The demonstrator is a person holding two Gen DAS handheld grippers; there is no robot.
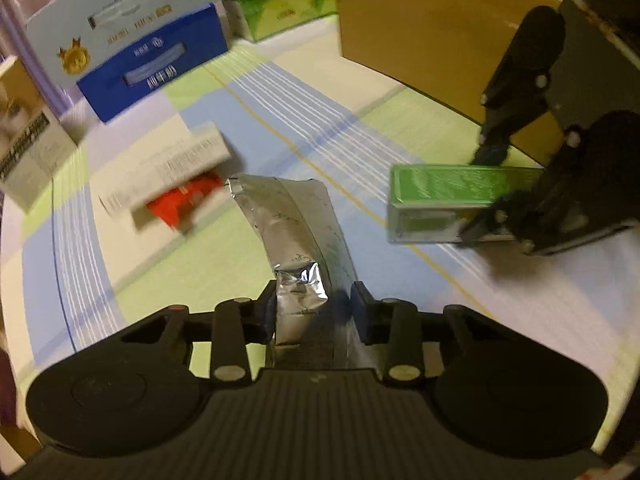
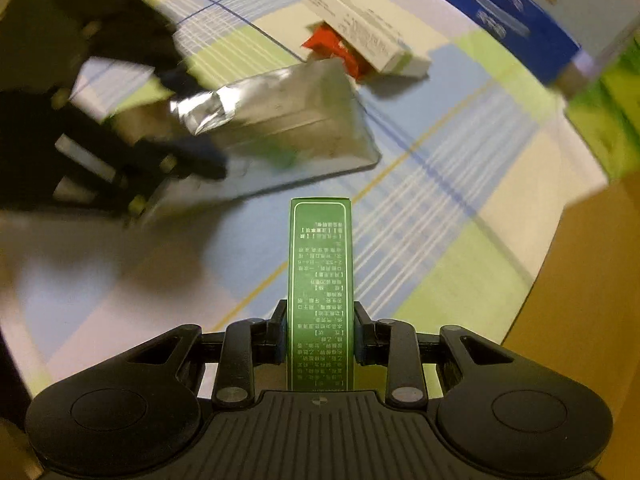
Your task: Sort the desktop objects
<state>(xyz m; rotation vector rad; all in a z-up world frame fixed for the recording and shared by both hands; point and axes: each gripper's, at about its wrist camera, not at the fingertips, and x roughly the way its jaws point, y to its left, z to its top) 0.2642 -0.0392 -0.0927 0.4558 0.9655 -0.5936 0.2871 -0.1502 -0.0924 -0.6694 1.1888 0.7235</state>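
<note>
Claws on both sides are closed on packages above a surface [image 1: 132,280] covered with a checked cloth in pale blue, green and white. The left claw [image 1: 314,312] reaches forward, low over the cloth, its two pads pressing the near end of a crinkled silver foil pouch [image 1: 296,224]. The pouch's long axis runs straight away from that claw, curving slightly left toward its far end, which points at a white carton [image 1: 168,168] lying on top of a red packet [image 1: 188,200].

The right claw [image 2: 320,338] comes in from the right side, fingers level, clamped on one end of a long green box [image 2: 322,280]. The box's long axis follows the fingers, its free end pointing toward the pouch, and its printed face turns upward. In the left wrist view the box lies sideways, held just above the cloth, near the brown cardboard box [image 1: 420,36].

Farther back stand a blue carton [image 1: 156,64], a pale grey carton [image 1: 120,12] behind it, and stacked green packs [image 1: 280,0]. Both views are partly blurred.
</note>
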